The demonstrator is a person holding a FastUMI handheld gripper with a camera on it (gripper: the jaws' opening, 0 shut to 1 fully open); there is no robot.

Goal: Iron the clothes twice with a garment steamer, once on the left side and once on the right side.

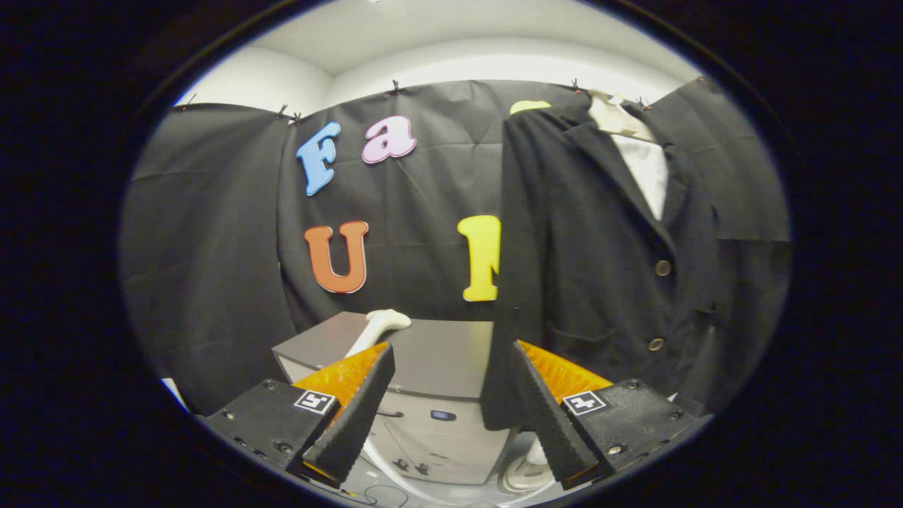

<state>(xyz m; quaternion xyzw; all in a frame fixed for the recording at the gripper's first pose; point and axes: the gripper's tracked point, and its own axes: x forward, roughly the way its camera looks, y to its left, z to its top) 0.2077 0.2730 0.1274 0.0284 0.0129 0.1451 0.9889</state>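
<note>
My jaws gape wide, holding nothing. Steamer head rests on the grey unit at lower centre, not yet picked up. Black jacket hangs at right — by my read both passes remain.

A dark buttoned jacket hangs upright over a white shirt against the booth wall, its front closed. Beside it, the white steamer head rests atop the grey steamer unit, hose trailing below.
</note>
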